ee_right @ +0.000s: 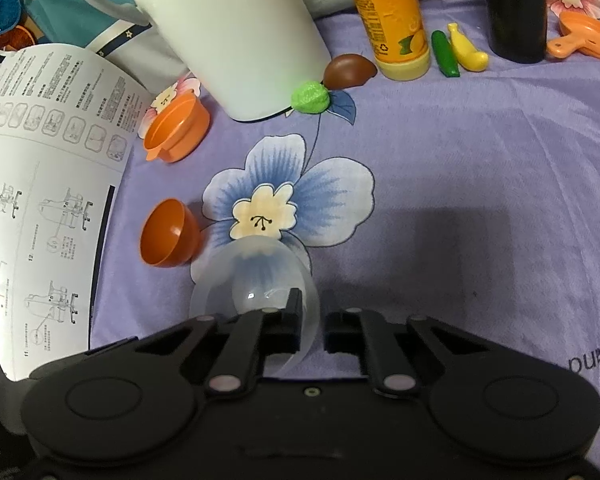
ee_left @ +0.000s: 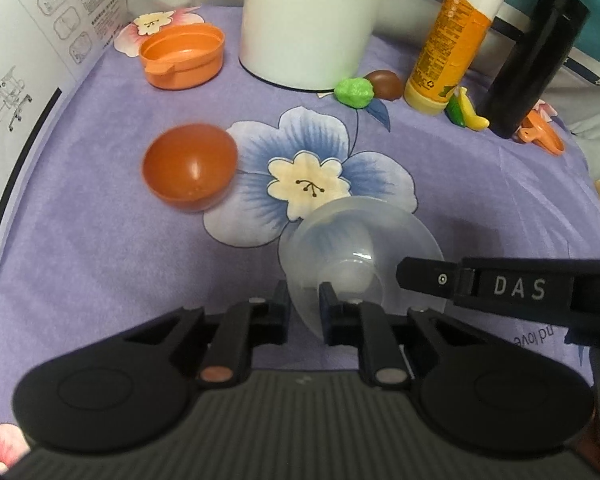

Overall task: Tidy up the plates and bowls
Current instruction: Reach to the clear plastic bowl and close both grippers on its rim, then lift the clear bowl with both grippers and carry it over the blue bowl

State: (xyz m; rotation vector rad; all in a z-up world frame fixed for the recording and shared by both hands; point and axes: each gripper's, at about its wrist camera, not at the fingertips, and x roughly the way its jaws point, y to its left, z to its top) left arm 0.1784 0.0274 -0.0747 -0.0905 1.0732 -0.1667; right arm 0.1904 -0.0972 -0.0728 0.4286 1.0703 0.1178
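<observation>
A clear plastic bowl point(ee_left: 340, 240) point(ee_right: 260, 276) lies tilted on the purple flowered cloth. My left gripper point(ee_left: 305, 300) is shut on its near rim, one finger inside and one outside. My right gripper point(ee_right: 314, 320) is shut on the rim at the bowl's right side, and its finger point(ee_left: 420, 276) reaches in from the right in the left wrist view. A small brown-orange bowl point(ee_left: 190, 166) point(ee_right: 168, 234) lies tipped to the left of the clear one. Farther back stands an orange tabbed bowl point(ee_left: 182, 56) point(ee_right: 176, 128). An orange handled dish point(ee_left: 540, 136) point(ee_right: 588, 38) lies far right.
At the back stand a white jug point(ee_left: 308, 20), an orange-yellow bottle point(ee_left: 456, 36) and a black bottle point(ee_left: 536, 60). Toy food lies among them: a green lump point(ee_left: 354, 92), a brown piece point(ee_left: 386, 84), a banana point(ee_right: 466, 48), a cucumber point(ee_right: 444, 54). A printed instruction sheet point(ee_right: 40, 184) borders the left.
</observation>
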